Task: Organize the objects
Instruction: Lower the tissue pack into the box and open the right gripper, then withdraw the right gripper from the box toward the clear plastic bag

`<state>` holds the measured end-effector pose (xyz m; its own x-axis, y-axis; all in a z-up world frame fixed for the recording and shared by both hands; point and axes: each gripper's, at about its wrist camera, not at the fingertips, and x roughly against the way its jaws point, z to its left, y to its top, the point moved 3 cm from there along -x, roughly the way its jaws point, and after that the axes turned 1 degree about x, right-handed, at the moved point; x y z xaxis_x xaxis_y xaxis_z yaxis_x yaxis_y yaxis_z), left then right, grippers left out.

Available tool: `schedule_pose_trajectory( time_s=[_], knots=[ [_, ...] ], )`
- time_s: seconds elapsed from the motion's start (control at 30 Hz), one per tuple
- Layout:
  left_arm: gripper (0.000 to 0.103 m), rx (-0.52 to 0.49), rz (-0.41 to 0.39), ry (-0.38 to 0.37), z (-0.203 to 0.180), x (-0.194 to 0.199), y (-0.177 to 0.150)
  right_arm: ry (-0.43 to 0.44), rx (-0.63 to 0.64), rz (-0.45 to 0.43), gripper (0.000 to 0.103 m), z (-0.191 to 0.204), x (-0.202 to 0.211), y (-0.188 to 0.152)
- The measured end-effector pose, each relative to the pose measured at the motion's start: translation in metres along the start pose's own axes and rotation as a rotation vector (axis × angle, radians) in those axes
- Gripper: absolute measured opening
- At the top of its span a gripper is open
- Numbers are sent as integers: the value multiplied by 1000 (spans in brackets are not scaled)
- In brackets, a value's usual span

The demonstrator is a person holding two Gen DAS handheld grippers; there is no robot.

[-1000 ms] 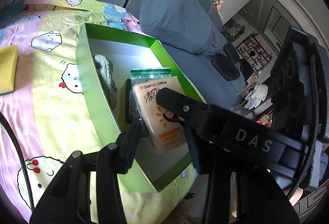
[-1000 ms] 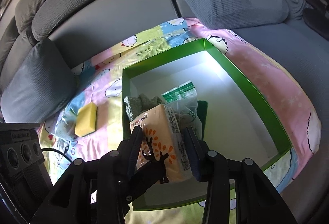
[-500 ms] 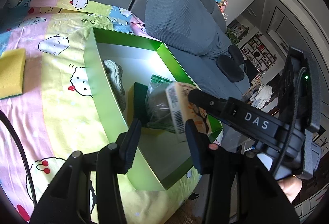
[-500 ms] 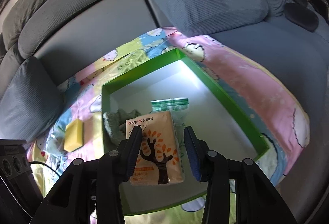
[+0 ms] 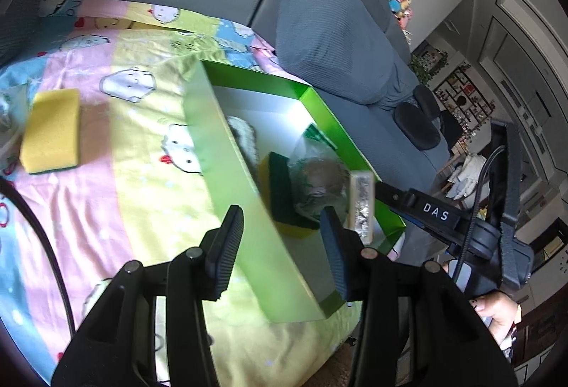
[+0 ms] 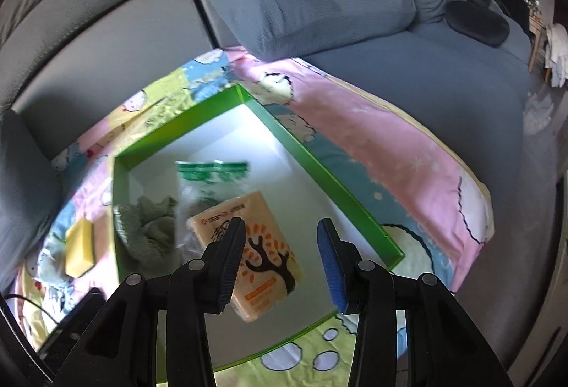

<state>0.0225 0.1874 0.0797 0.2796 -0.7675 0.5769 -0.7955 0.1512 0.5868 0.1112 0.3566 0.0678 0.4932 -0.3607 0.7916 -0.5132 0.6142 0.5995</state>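
Observation:
A green box [image 6: 319, 174] with a white floor sits on a cartoon-print sheet on the sofa. In it lie an orange tissue pack [image 6: 262, 245], a clear zip bag [image 6: 209, 181], a grey-green cloth [image 6: 145, 231] and a green-and-yellow sponge [image 5: 280, 188]. My right gripper [image 6: 280, 255] is open just above the tissue pack, which lies in the box free of its fingers. In the left wrist view the tissue pack [image 5: 360, 206] shows edge-on beside the right gripper [image 5: 422, 209]. My left gripper [image 5: 280, 245] is open and empty over the box's near wall [image 5: 227, 181].
A yellow sponge [image 5: 51, 131] lies on the sheet left of the box; it also shows in the right wrist view [image 6: 80, 250]. Grey sofa cushions [image 6: 305, 0] stand behind the box. The sheet's front edge drops off just below the box.
My right gripper has opened and let go of the tissue pack, which now lies in the box. The left gripper has drawn back to the left, staying open.

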Motion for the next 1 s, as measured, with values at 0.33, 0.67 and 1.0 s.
schedule_pose_trajectory(
  time_s=[0.33, 0.67, 1.0],
  knots=[
    [46, 48, 13, 192, 50, 28, 7, 4, 18, 105, 43, 14, -28, -9],
    [51, 209, -89, 306, 108, 85, 17, 136, -14, -9, 44, 30, 7, -5],
    [71, 413, -130, 457, 179, 120, 12, 391, 137, -18, 73, 119, 30, -27]
  ],
)
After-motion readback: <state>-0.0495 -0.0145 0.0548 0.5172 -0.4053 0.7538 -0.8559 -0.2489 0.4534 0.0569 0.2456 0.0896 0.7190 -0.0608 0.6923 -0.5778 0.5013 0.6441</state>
